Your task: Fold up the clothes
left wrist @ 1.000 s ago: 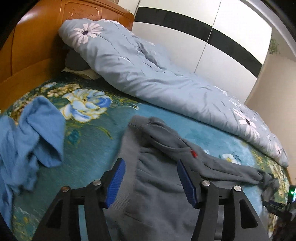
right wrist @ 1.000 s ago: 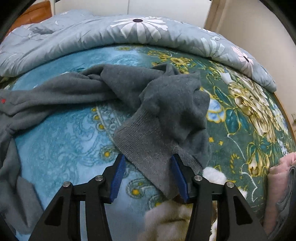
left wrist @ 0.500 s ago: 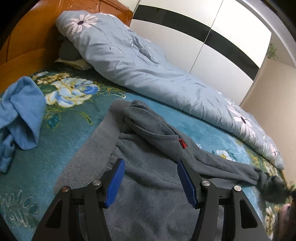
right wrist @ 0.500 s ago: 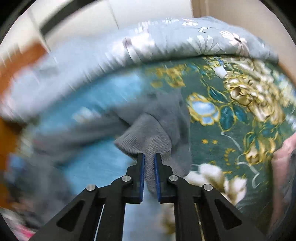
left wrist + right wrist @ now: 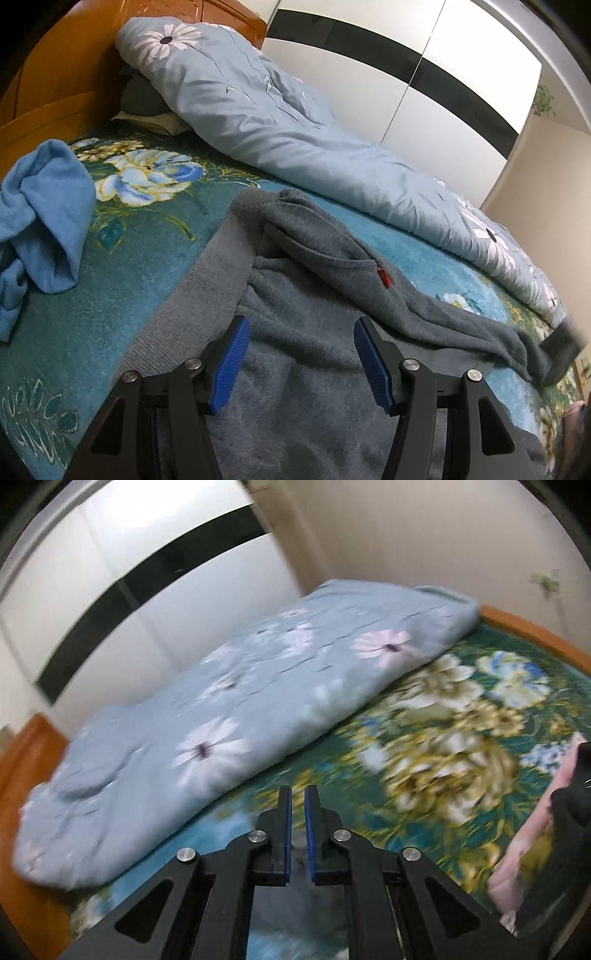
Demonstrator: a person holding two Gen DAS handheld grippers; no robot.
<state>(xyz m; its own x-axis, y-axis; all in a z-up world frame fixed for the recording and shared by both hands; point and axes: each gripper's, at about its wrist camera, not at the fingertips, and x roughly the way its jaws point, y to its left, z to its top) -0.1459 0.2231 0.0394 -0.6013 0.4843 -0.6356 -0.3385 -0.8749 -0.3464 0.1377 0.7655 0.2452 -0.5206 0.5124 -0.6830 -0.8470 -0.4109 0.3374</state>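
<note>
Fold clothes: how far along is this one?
Nothing looks folded yet. The grey sweater lies rumpled on the bed, one sleeve stretched sideways; the left hand-held gripper hovers open over it. The right hand-held gripper is shut; a grip isn't visible. The blue garment waits crumpled.

Floral teal bed [image 5: 122, 258] carries grey sweater [image 5: 314, 295], blue garment [image 5: 48, 206], quilt [image 5: 258, 122], possibly pink cloth [image 5: 532, 834].

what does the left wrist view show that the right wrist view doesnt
Only the left wrist view: the grey sweater under the open left tool, a blue garment, the headboard.
Only the right wrist view: the right tool, nearly shut, and something pink.
Both: the quilt, the floral bedspread and the wardrobe.
</note>
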